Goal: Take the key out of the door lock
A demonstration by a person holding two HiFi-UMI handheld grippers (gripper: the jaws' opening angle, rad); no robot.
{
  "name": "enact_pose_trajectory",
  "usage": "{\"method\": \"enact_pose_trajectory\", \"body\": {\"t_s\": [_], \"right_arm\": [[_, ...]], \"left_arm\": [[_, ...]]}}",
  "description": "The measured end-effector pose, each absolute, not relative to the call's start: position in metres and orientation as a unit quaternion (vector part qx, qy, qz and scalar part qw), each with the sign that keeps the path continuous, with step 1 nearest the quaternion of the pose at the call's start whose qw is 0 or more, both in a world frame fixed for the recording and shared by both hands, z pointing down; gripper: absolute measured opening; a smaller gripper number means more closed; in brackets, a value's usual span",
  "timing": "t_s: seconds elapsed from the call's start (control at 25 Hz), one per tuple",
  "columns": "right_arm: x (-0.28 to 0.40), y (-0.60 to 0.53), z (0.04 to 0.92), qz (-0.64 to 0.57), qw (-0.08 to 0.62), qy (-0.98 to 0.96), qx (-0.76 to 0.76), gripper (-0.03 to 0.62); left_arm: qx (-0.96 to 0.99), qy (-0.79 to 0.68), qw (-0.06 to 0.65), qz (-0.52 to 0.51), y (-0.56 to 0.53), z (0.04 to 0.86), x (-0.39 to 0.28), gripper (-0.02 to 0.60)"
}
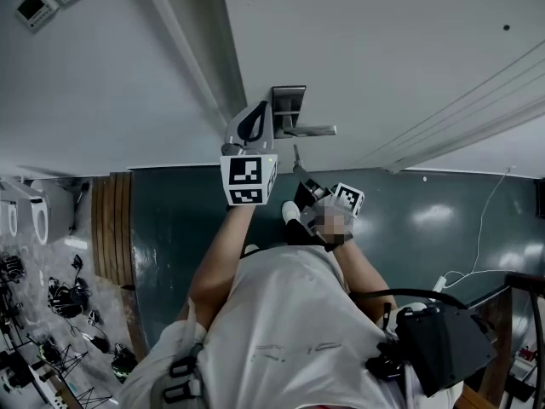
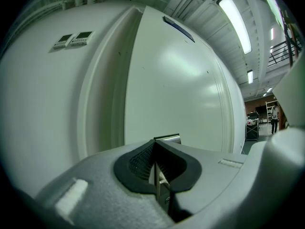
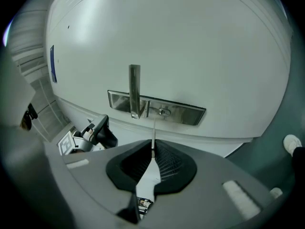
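Right gripper [image 3: 153, 151] jaws narrowly closed on the bow of the key [image 3: 153, 130], its blade clear of the keyhole [image 3: 163, 112] in the lock plate [image 3: 183, 113]. Left gripper [image 2: 156, 166] jaws nearly together, apparently empty, near the door [image 2: 181, 89]. Risk: the thin key pivoting or slipping out if the pinch loosens

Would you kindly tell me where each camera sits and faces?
Head view: on the person's head, looking steeply down at door and lever handle; torso, arms show.
Left gripper view: on the left gripper, facing the door; its fingers show.
Right gripper view: on the right gripper, facing the lock plate; fingers hold the key.
Shared: head and right gripper views both show lever handle and left gripper.
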State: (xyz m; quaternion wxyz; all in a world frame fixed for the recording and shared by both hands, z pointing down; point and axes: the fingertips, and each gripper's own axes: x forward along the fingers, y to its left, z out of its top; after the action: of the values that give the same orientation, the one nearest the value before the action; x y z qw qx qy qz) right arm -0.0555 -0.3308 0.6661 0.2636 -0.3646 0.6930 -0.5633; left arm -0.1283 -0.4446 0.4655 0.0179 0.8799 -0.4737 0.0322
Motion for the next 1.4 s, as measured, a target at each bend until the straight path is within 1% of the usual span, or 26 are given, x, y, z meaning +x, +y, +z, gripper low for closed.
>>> {"method": "enact_pose_trajectory", "body": {"t_s": [0.28, 0.44, 0.6, 0.76, 0.96, 1.2, 1.4], "right_arm": [[-0.067, -0.330, 0.629, -0.500, 0.235, 0.748, -0.368, 0.025], [-0.073, -0.325, 0.616, -0.474, 0.208, 0.759, -0.394, 0.025], [-0.081, -0.310, 0.590, -0.424, 0.191, 0.775, -0.428, 0.025], [-0.086, -0.290, 0.559, -0.347, 0.171, 0.788, -0.479, 0.025], [-0.099, -0.260, 0.514, -0.238, 0.123, 0.799, -0.538, 0.026], [-0.101, -0.233, 0.469, -0.132, 0.081, 0.791, -0.592, 0.026], [-0.086, -0.209, 0.456, -0.099, 0.060, 0.782, -0.613, 0.026]], "left_arm": [[0.882, -0.470, 0.024, 0.027, -0.425, 0.465, -0.142, -0.002], [0.880, -0.475, 0.018, 0.023, -0.410, 0.462, -0.161, -0.002], [0.882, -0.471, 0.015, 0.013, -0.385, 0.456, -0.184, -0.002], [0.886, -0.464, 0.019, 0.006, -0.356, 0.456, -0.208, -0.002], [0.892, -0.450, 0.029, -0.011, -0.318, 0.453, -0.230, -0.002], [0.901, -0.433, 0.037, -0.013, -0.277, 0.456, -0.228, 0.000], [0.898, -0.440, 0.027, -0.019, -0.246, 0.445, -0.216, 0.000]]}}
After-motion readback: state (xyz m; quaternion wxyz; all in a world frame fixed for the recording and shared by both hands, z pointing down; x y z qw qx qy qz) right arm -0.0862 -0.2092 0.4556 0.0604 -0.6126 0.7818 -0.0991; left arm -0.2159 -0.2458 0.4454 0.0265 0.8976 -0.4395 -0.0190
